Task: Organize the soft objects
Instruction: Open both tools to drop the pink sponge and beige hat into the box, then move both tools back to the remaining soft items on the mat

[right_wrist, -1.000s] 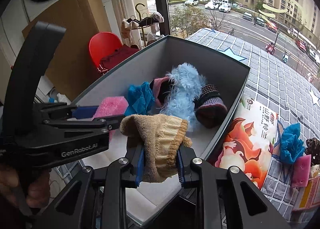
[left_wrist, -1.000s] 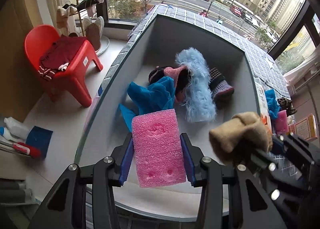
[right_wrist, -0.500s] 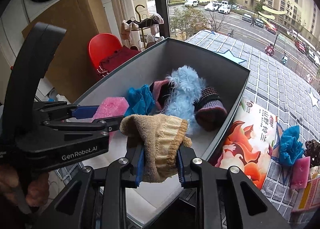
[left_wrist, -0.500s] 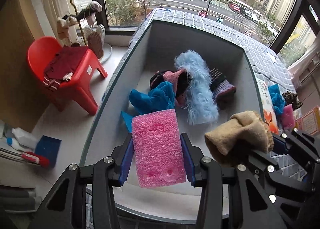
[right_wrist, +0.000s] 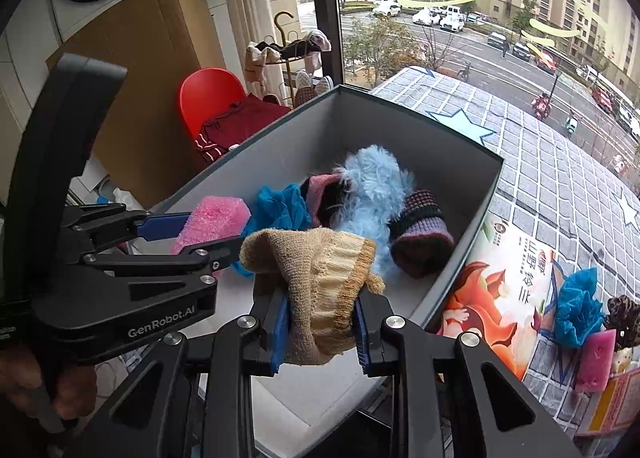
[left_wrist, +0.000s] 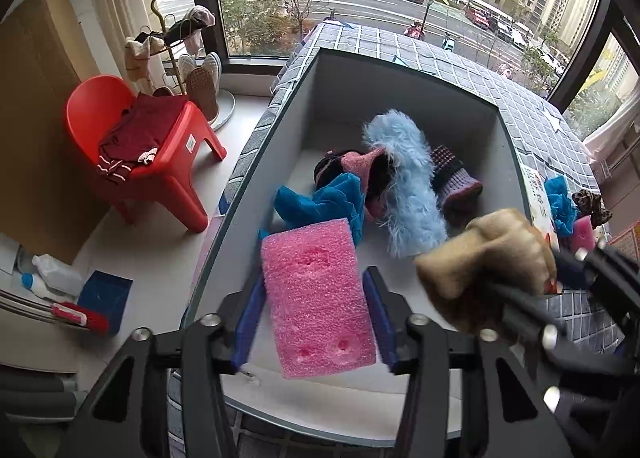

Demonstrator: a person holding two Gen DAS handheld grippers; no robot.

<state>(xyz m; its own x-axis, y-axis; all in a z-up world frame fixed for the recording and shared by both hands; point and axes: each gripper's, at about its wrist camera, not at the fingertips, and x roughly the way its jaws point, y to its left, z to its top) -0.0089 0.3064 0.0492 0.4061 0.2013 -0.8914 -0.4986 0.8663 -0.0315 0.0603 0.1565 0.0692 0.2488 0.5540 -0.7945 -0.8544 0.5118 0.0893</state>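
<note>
With several soft items already in the box [left_wrist: 404, 74], my left gripper [left_wrist: 314, 310] has just let go of the sponge [left_wrist: 316, 298], my right gripper [right_wrist: 320, 322] has been easing open around the sock [right_wrist: 320, 290], and a few items [right_wrist: 580, 310] wait right of the box.

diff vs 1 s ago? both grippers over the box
Both sets of jaws have just been opening. The left gripper now shows gaps beside the pink sponge, so it is being let go. The right gripper has loosened around the tan knit sock, still between its pads. Both stay over the grey box; its contents are unchanged.
</note>
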